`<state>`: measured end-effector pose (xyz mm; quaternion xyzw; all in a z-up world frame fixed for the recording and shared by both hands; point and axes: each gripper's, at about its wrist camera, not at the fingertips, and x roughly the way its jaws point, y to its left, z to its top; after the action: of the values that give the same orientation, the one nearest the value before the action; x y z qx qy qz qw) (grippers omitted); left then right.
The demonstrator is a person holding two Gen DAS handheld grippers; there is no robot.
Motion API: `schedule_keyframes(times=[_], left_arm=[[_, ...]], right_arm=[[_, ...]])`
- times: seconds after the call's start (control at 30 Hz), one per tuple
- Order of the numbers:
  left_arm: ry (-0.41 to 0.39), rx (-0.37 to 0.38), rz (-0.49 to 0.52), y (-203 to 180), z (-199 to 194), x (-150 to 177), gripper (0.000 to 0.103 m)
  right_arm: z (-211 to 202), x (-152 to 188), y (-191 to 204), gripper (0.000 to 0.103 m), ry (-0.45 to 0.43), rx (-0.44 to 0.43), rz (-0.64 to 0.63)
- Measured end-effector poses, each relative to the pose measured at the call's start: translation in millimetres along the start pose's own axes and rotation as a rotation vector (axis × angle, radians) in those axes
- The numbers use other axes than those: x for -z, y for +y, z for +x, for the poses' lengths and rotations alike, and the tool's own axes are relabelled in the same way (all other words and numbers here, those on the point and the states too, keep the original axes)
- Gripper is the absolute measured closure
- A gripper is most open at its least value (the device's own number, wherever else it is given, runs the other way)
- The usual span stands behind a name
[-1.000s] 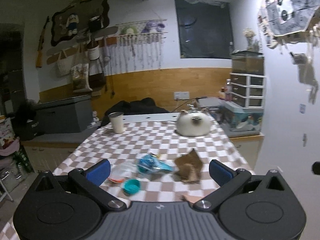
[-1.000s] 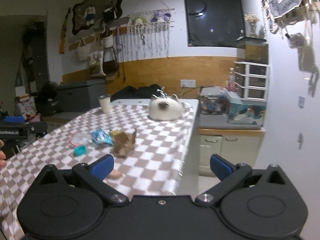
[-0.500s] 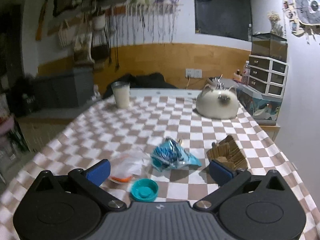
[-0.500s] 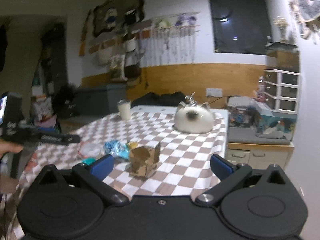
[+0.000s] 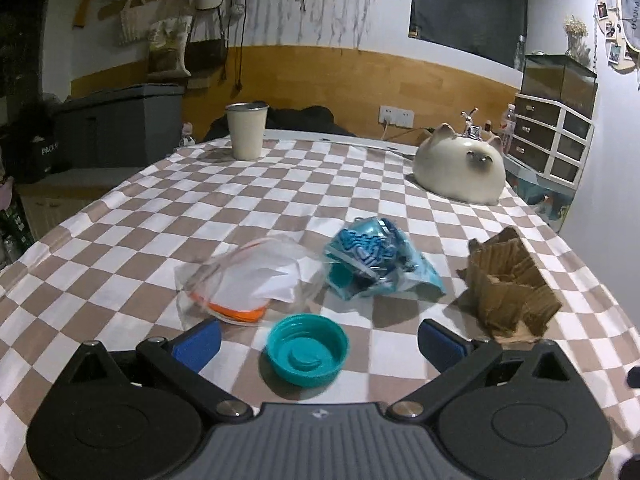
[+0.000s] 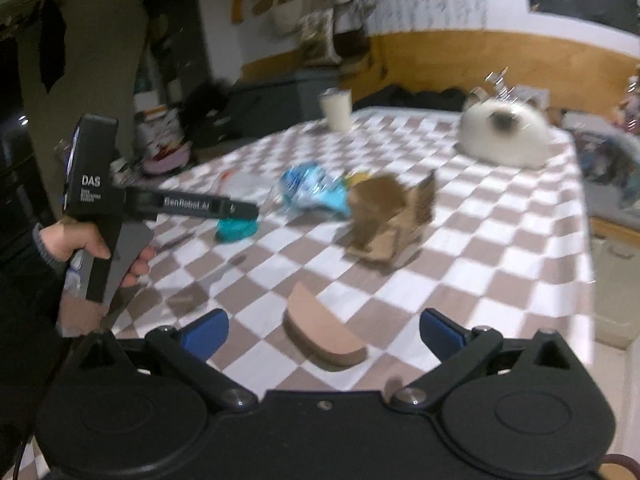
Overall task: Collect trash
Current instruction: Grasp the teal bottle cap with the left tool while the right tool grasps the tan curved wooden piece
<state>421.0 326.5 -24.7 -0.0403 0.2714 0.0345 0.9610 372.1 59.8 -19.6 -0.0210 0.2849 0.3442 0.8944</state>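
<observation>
Left gripper (image 5: 318, 338) spread wide, teal cap (image 5: 307, 350) between jaws, untouched — right gripper (image 6: 324, 334) just narrowing, empty, over cardboard sliver (image 6: 322, 334). Risk: cap skids off fingertip.

A cream cup (image 5: 245, 131) stands near the checkered tablecloth's (image 5: 132, 216) far edge; a cat-shaped ceramic pot (image 5: 459, 169) sits near its far right corner.

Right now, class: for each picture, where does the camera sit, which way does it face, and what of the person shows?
Left wrist: on the left tool, facing along the table over the teal cap; only its fingers show.
Right wrist: on the right tool, facing across the table; the left hand shows.
Shared: cap, blue wrapper, torn cardboard, cat figure.
</observation>
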Motion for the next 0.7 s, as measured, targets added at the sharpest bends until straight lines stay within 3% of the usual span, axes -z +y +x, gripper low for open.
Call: schedule_keyframes(times=[0.1, 0.3, 0.47, 0.6, 0.7], left_arm=[[0.011, 0.022, -0.003, 4, 6, 2, 0.016], [0.063, 0.026, 0.004, 5, 22, 6, 0.036], [0.061, 0.036, 0.002, 6, 23, 6, 0.042], [0.07, 0.01, 0.049, -2, 26, 5, 0.043], [0.073, -0.001, 0.076, -6, 27, 6, 0.045]], right_arm=[[17, -1, -1, 0.03, 0.059, -0.02, -0.003], [24, 4, 10, 0.032, 0.078, -0.037, -0.033], [18, 11, 30, 0.039, 0.092, -0.122, -0.056], [17, 15, 38, 0.04, 0.06, -0.084, -0.02], [21, 13, 37, 0.047, 0.044, -0.046, 0.035]])
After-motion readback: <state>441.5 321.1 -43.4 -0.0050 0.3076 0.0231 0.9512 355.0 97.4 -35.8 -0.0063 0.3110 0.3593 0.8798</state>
